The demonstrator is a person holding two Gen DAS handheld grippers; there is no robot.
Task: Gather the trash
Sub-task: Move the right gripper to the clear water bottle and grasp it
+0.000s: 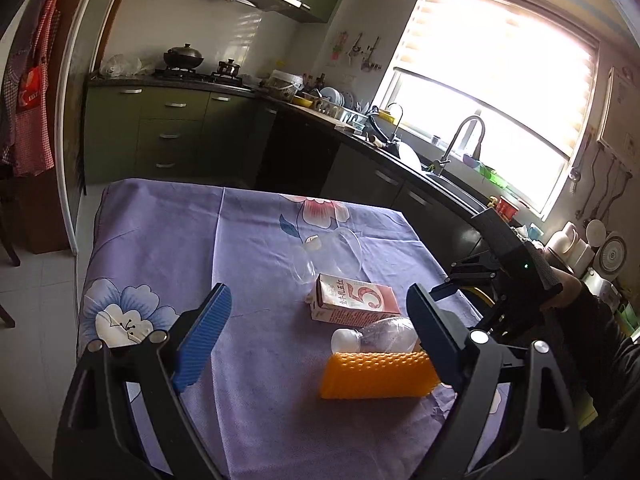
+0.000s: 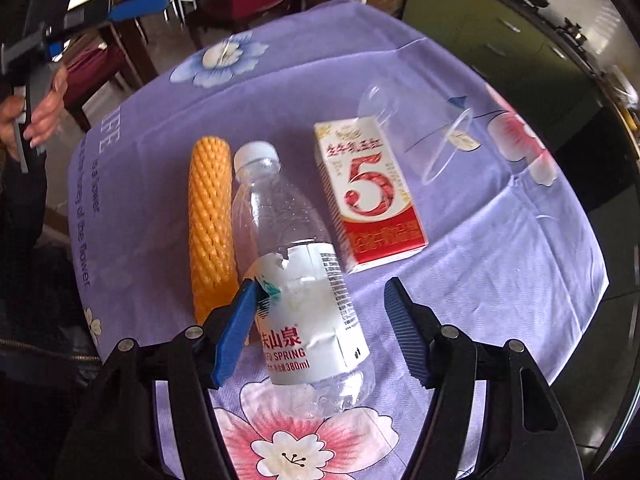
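A clear plastic water bottle with a white cap lies on the purple floral tablecloth. My right gripper points down over the bottle's labelled part, which lies between the jaws. The left pad is at the label's edge and a gap shows at the right pad, so it is open. Left of the bottle lies an orange foam net sleeve; right of it a red-and-white carton marked 5, then a clear cup on its side. My left gripper hovers open and empty before the sleeve, bottle and carton.
The table stands in a kitchen, with green cabinets and a stove behind it, and a sink counter under the window to the right. A person's hand holds the left gripper's handle. Dark wooden chairs stand beyond the table's far edge.
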